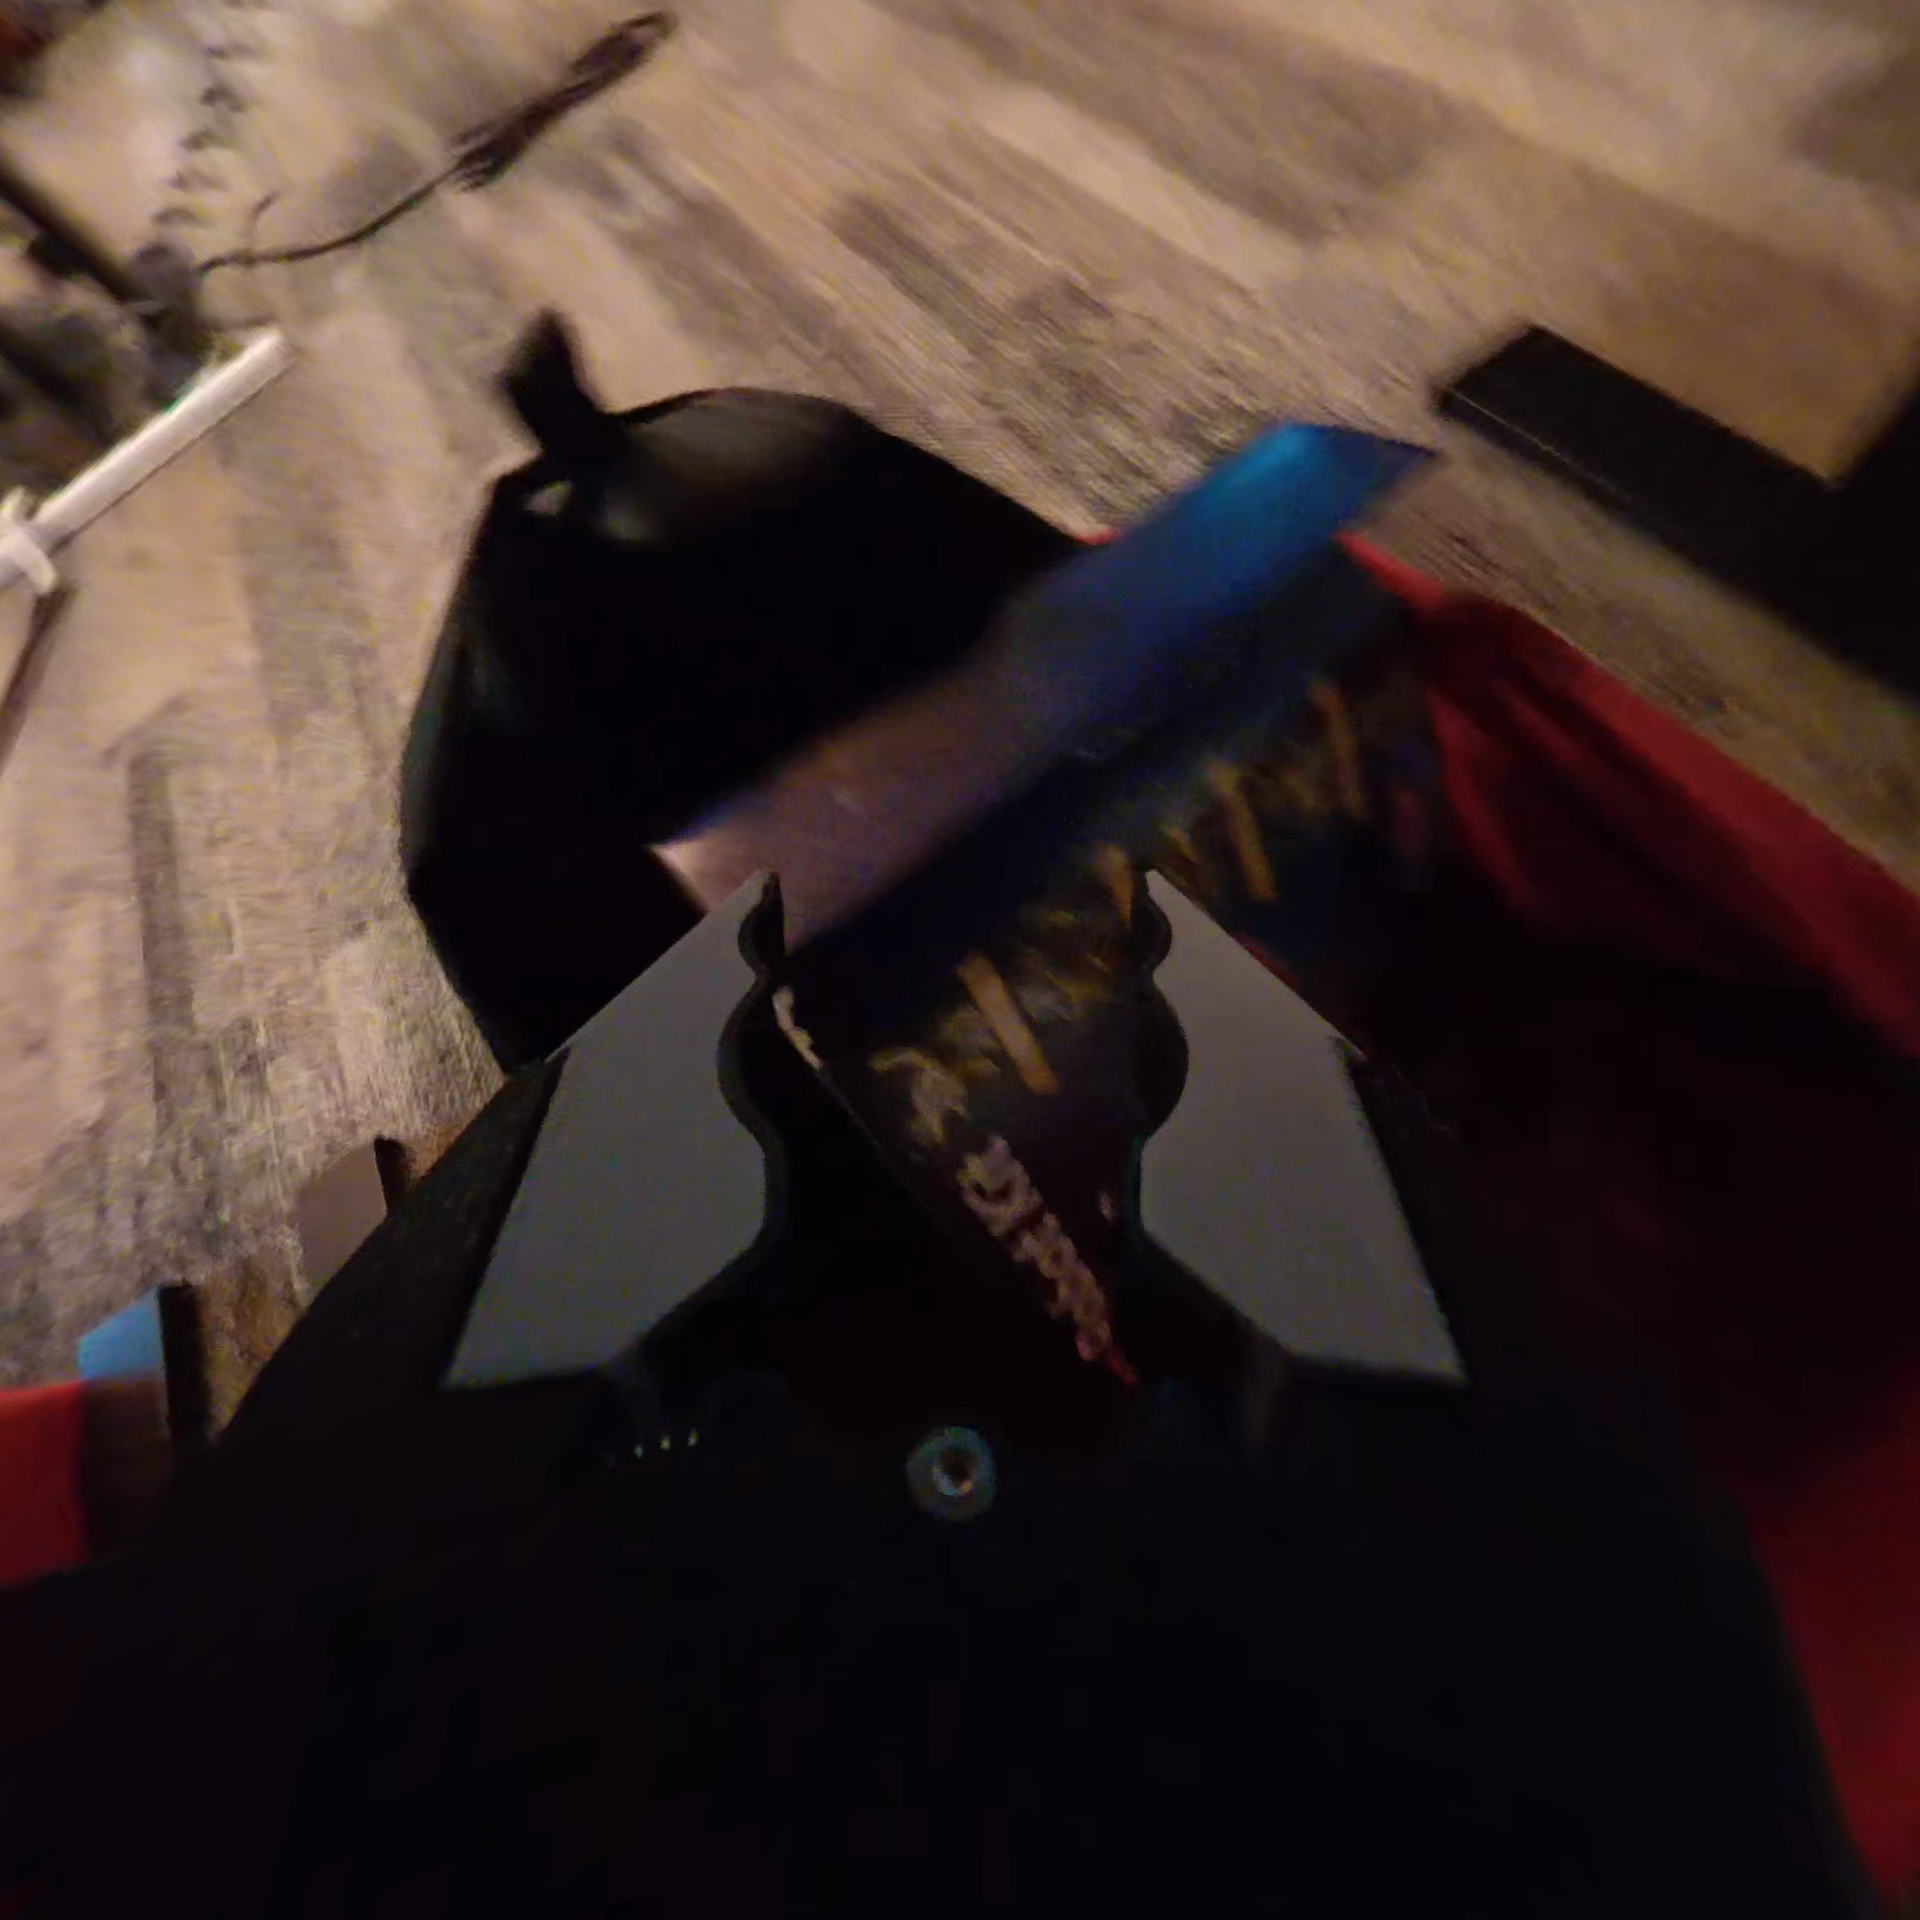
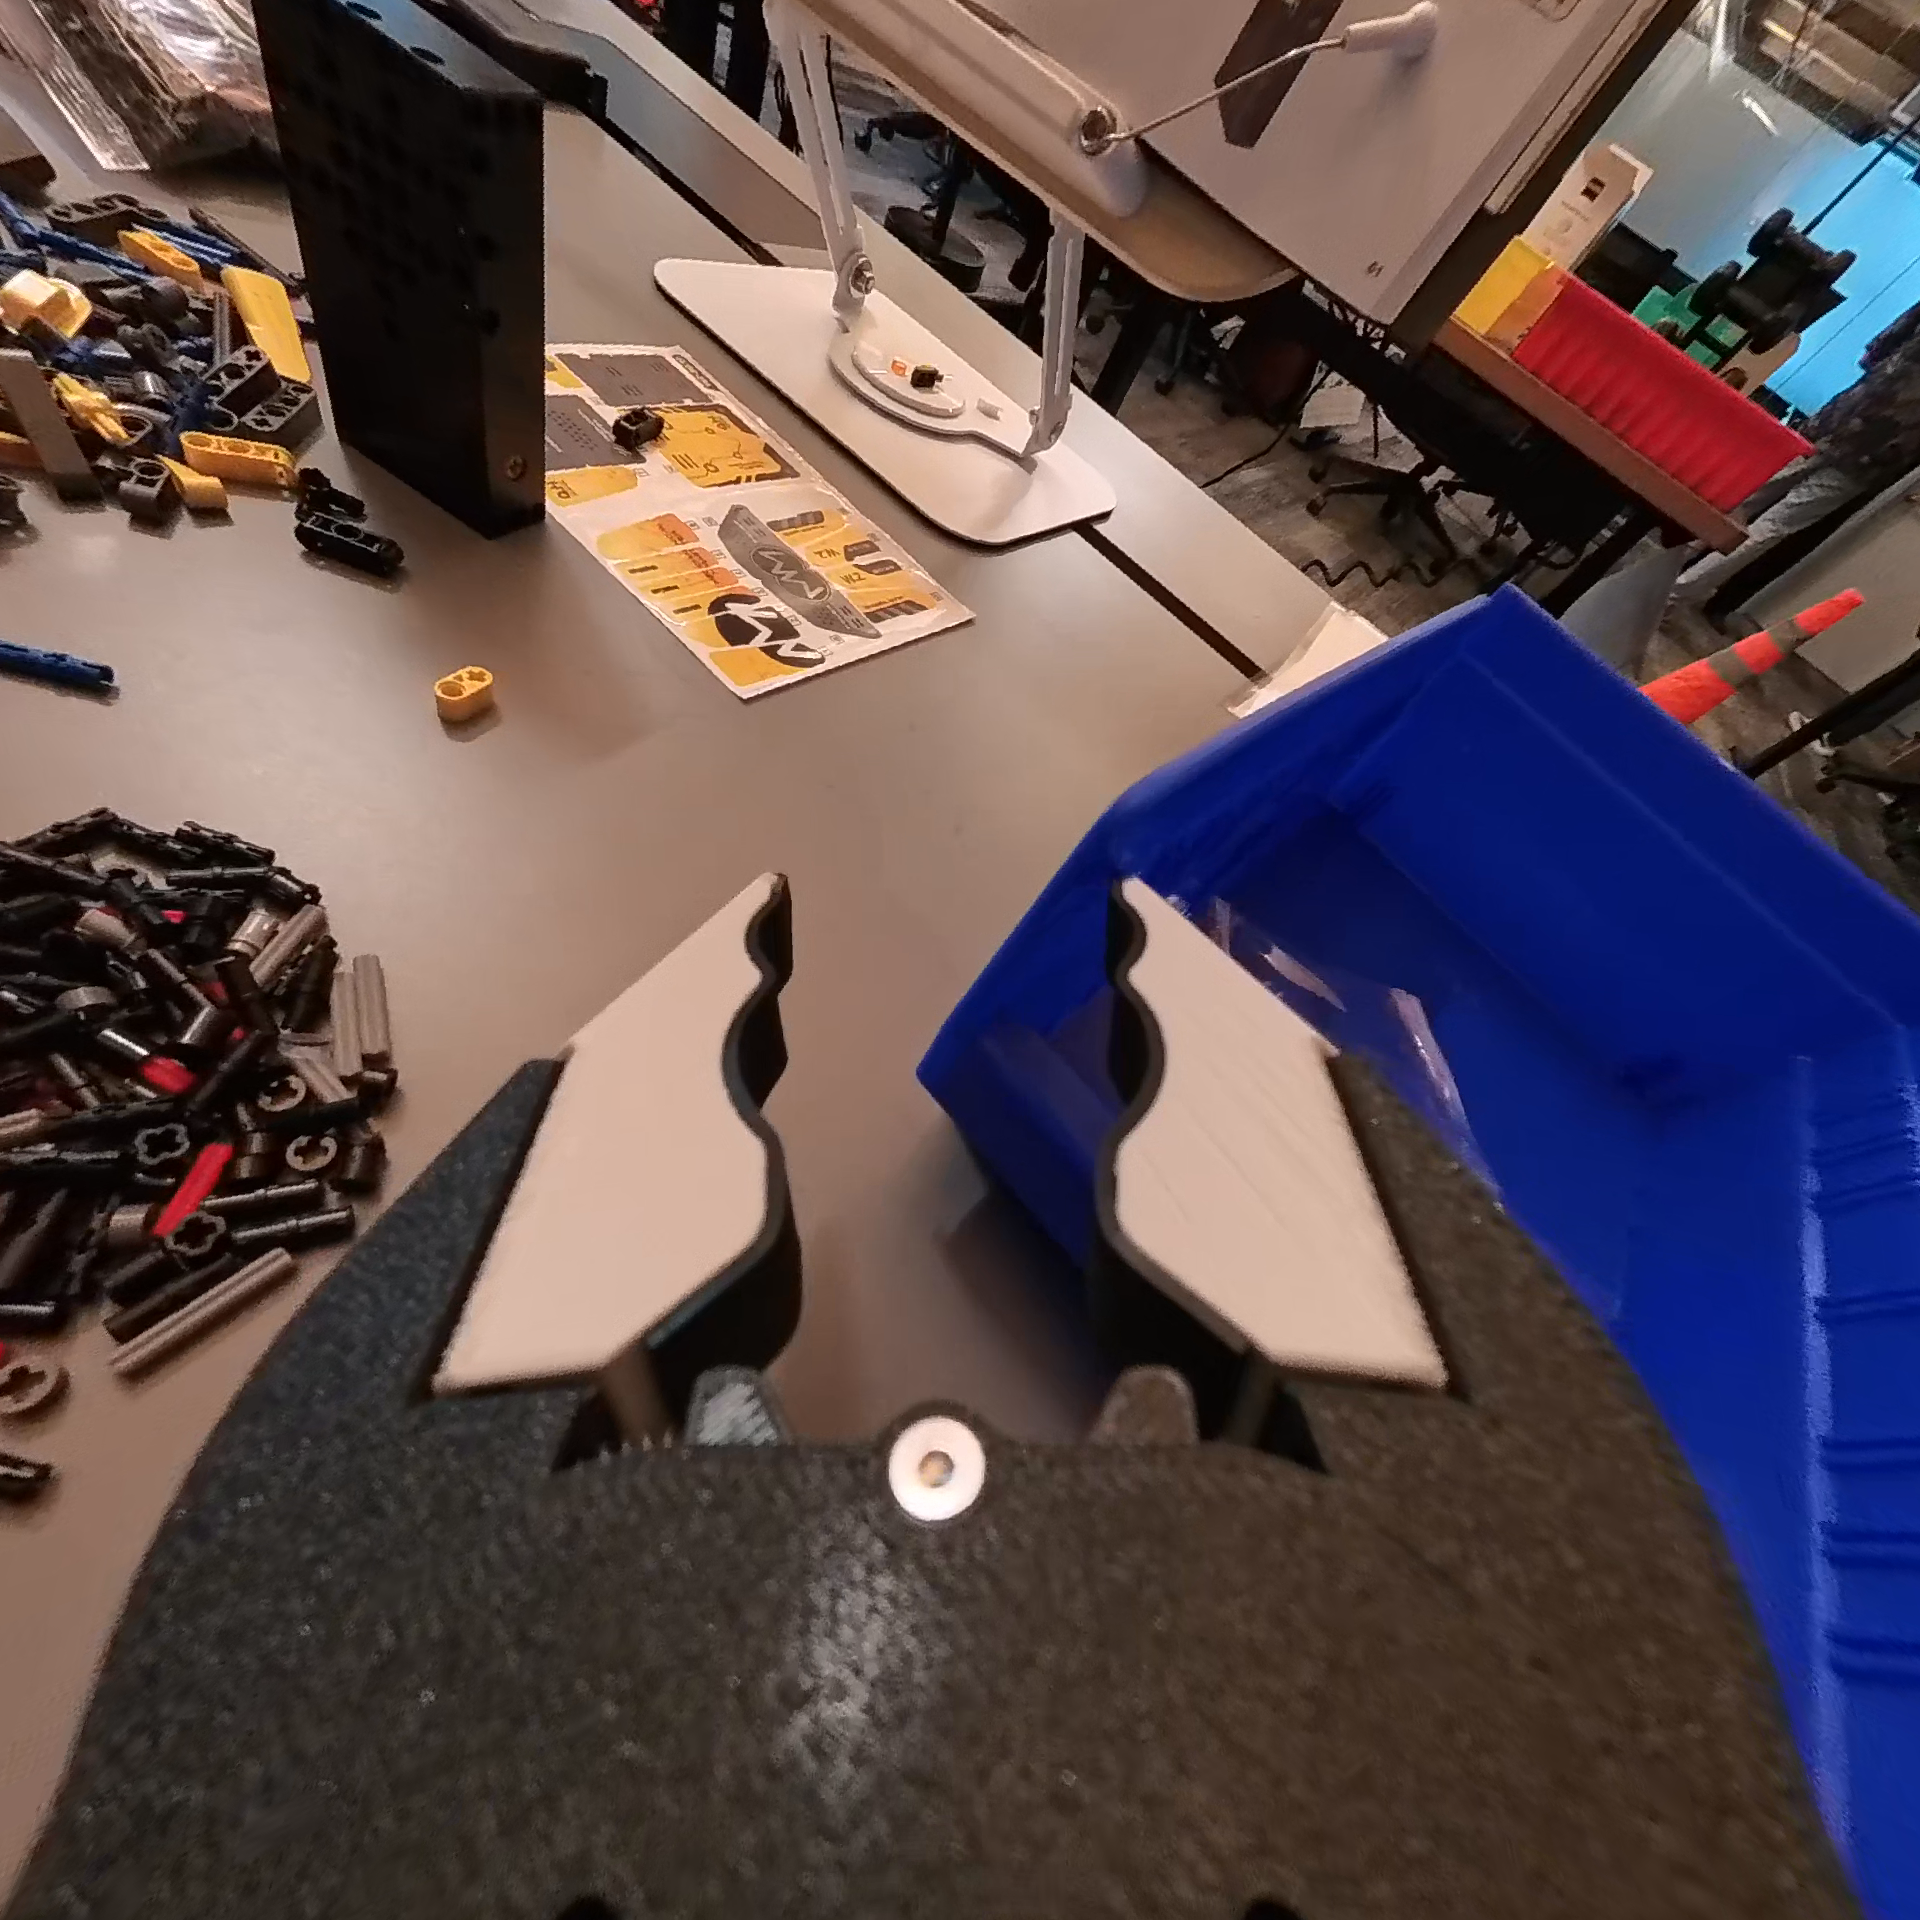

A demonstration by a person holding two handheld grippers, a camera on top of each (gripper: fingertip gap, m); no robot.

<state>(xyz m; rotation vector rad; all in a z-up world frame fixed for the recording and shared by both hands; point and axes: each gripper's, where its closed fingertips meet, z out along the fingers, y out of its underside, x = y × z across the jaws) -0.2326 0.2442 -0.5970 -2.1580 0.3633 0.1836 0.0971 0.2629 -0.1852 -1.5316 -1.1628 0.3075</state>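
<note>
The left wrist view is dark and blurred. My left gripper (image 1: 961,904) is shut on a flat box (image 1: 1143,644) with a blue edge and a dark, gold-printed face, held above a carpeted floor (image 1: 935,208). A black rounded object (image 1: 675,623) lies just beyond it and a red thing (image 1: 1662,883) lies to its right. My right gripper (image 2: 948,894) is open and empty over a grey table (image 2: 623,831). The near corner of a blue bin (image 2: 1558,935) shows between its jaws. I cannot tell whether they touch it.
A pile of black, grey and red pieces (image 2: 177,1091) lies at the left. Farther back are a yellow piece (image 2: 465,691), a sticker sheet (image 2: 727,540), a black perforated block (image 2: 416,260), a white stand base (image 2: 914,416) and yellow and blue pieces (image 2: 156,364). An orange cone (image 2: 1756,655) stands on the floor.
</note>
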